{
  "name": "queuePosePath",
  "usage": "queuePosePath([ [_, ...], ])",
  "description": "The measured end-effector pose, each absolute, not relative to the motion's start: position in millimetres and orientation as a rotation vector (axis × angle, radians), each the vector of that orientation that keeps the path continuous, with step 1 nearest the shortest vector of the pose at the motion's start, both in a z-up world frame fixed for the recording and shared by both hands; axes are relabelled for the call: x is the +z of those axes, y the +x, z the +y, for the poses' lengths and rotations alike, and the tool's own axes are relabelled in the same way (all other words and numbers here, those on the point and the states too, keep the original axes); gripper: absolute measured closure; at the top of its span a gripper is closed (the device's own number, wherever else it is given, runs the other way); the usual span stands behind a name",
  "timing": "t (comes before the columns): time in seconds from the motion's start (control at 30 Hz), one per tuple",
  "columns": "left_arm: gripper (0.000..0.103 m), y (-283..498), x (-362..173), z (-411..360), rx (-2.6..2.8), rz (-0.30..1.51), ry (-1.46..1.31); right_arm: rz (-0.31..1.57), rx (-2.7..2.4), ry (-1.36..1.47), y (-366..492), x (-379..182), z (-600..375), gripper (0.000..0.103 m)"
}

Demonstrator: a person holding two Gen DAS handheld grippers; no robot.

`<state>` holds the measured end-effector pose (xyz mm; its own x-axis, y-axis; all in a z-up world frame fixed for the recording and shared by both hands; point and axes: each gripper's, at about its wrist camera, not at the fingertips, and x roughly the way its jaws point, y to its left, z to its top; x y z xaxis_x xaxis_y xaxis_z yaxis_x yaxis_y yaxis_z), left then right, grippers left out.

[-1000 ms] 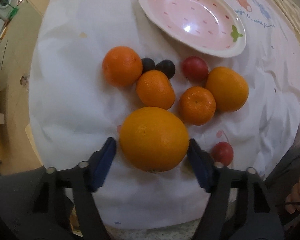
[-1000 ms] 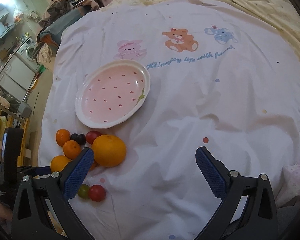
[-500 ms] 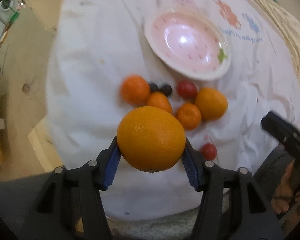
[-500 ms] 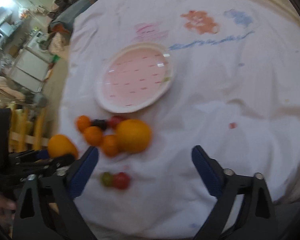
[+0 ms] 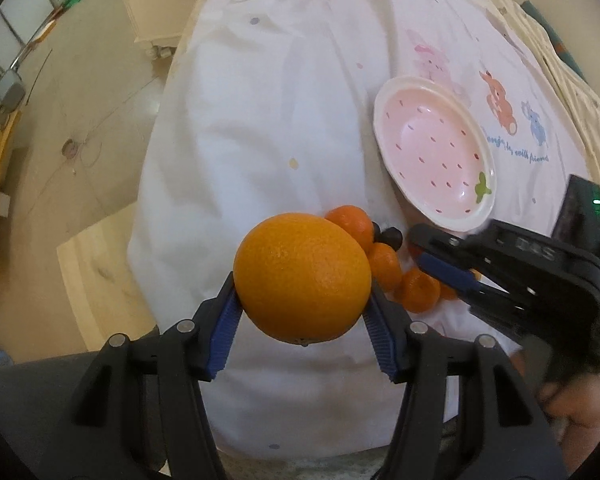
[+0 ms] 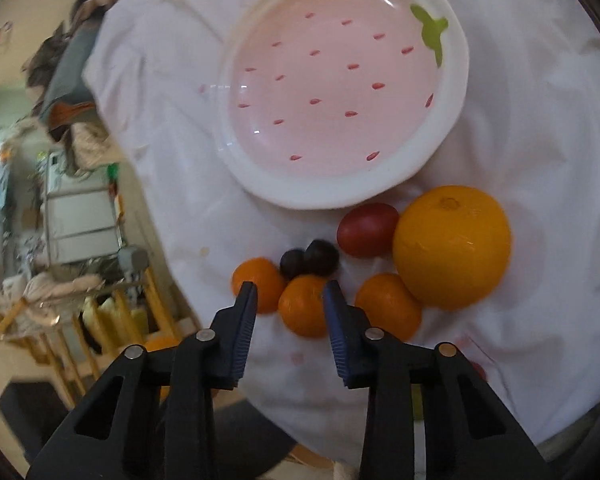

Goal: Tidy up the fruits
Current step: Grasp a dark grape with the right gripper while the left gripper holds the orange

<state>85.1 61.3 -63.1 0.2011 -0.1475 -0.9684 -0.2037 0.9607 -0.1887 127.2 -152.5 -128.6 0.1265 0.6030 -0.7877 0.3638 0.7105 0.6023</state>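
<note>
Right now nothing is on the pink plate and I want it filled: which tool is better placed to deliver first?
Left tool: it already grips the big orange. The right tool holds nothing, closing over the small mandarin.

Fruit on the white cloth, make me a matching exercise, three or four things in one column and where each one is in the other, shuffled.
Things:
1. big orange
2. plate
3. red tomato
4. dark grapes

Places:
A. just beyond the right gripper
B. between the plate and the other orange
C. in the left gripper
D. bare, no fruit in it

Pairs: 1-C, 2-D, 3-B, 4-A
</note>
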Motion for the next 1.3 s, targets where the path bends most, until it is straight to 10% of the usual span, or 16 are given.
queuePosePath([
  [1.3, 0.049, 87, -57, 83, 0.105, 1.337, -0.393, 1.442, 0.134, 0.516, 149, -134, -125, 0.084],
])
